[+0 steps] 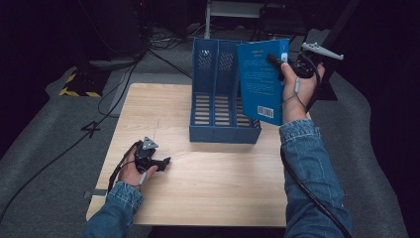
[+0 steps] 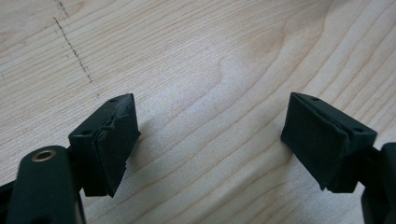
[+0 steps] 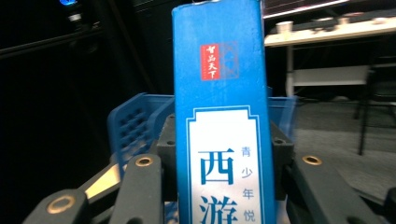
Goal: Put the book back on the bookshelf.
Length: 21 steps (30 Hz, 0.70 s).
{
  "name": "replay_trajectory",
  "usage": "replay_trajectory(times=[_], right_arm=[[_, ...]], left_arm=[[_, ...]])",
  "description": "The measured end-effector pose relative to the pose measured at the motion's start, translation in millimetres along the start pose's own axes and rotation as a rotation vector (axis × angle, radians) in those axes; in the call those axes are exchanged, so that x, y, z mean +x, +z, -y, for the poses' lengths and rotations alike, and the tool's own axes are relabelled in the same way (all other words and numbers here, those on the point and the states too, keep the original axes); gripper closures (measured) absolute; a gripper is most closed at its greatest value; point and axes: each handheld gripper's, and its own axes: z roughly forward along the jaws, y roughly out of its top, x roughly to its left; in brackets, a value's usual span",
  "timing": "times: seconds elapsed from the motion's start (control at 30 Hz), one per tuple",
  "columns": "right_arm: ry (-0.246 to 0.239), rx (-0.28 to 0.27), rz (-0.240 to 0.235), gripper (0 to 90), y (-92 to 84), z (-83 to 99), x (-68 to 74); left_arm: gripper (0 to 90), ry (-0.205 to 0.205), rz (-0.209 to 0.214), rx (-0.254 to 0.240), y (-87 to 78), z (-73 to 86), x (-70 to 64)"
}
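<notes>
1. Right gripper (image 1: 278, 63) raised above the far right part of the wooden table (image 1: 218, 188), jaws clamped on a blue paperback book (image 1: 261, 82); held in the right hand (image 1: 297, 87), denim sleeve (image 1: 309, 168) running down to the bottom edge of the high view.
2. Book gripped near its upper right edge, held in the air and tilted, back cover with a barcode facing the high camera, lower corner hanging in front of the rightmost slot of the file rack.
3. Seen from the right gripper view: book spine (image 3: 219, 116) upright between the two black jaws, pads pressed on both sides, red label near the top, white panel with blue Chinese characters below.
4. Blue three-slot magazine file rack (image 1: 220, 104) standing upright on the far middle of the table, slotted walls, open side toward the person; part of it visible behind the book in the right gripper view (image 3: 135, 126).
5. Left gripper (image 1: 166, 160) low over the near left part of the table, held in the left hand (image 1: 132, 171), well apart from the rack.
6. In the left gripper view: jaws spread wide, nothing between them, bare wood grain (image 2: 210, 70) underneath, a faint dotted pencil line (image 2: 74, 51) at upper left.
7. Black cables (image 1: 99, 124) trailing over the grey floor left of the table.
</notes>
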Motion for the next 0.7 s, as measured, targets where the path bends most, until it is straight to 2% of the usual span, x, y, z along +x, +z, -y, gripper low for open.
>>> replay_trajectory(times=[0.13,0.23,0.33,0.37,0.4,0.53,0.63,0.7], right_arm=[[0.023,-0.004,0.066,60.6,-1.9,3.1,-18.5],[0.042,-0.007,0.057,60.6,-2.4,3.9,-20.0],[0.001,0.015,0.071,60.6,6.6,4.9,-6.0],[0.001,0.015,0.071,60.6,6.6,4.9,-6.0],[-0.003,0.028,0.079,60.6,15.0,6.0,2.9],[-0.011,0.022,0.08,60.5,27.2,7.0,15.2],[-0.042,0.018,0.105,60.5,36.9,8.0,25.5],[-0.044,0.025,0.096,60.5,40.5,9.9,30.9]], left_arm=[[18.4,0.003,-0.001,-0.003,0.5,-0.3,0.1],[18.3,0.002,0.003,-0.001,0.5,-0.5,0.1],[18.3,0.001,0.0,0.002,0.4,-0.6,-0.3],[18.3,0.001,0.0,0.002,0.4,-0.6,-0.3],[18.3,-0.002,0.001,0.003,0.4,-0.5,-0.5],[18.3,0.001,0.003,0.001,0.5,-0.4,-0.6],[18.3,0.002,0.001,0.002,0.4,-0.5,-0.6],[18.3,0.003,0.003,0.0,0.5,-0.5,-0.5]])
